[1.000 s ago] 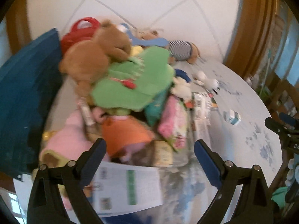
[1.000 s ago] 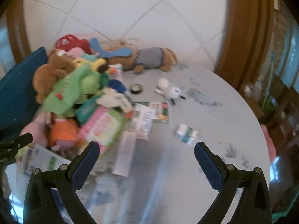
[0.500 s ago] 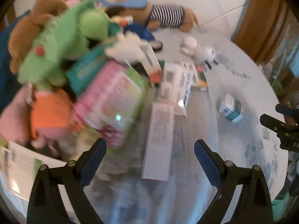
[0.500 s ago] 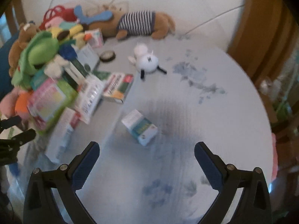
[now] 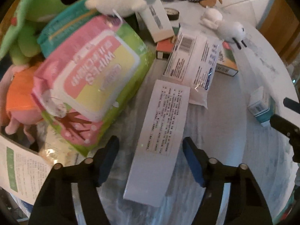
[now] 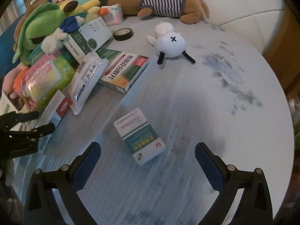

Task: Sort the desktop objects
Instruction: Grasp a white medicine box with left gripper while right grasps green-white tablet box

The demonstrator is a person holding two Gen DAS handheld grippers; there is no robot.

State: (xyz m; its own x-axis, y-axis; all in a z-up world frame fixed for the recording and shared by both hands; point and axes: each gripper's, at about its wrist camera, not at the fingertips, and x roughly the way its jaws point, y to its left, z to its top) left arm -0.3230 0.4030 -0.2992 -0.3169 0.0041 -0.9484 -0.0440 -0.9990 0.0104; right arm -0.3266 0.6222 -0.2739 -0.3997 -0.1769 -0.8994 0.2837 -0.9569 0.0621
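No bin or tray in either view – stuff lies loose on the round table [image 6: 234, 131], heaped on its left side.

Left gripper [image 5: 151, 158]: jaws closing, straddling the near end of a long white box [image 5: 159, 138] lying flat; can't see the pads touching it. Just left of it, a pink/green wipes pack [image 5: 93, 78] leans on the pile; a white pouch [image 5: 195, 63] overlaps the box's far end.

Right gripper [image 6: 147, 162]: jaws wide, closing a bit, nothing gripped – a small teal/white box [image 6: 140, 136] lies alone just ahead, between them.

Only the right view shows the green medicine box [image 6: 125, 69] face-on, the white plush [image 6: 168, 43] w/ bare table around it, and the striped plush dog [image 6: 165, 1] at the far edge. Right half of the table is open up to the rim.
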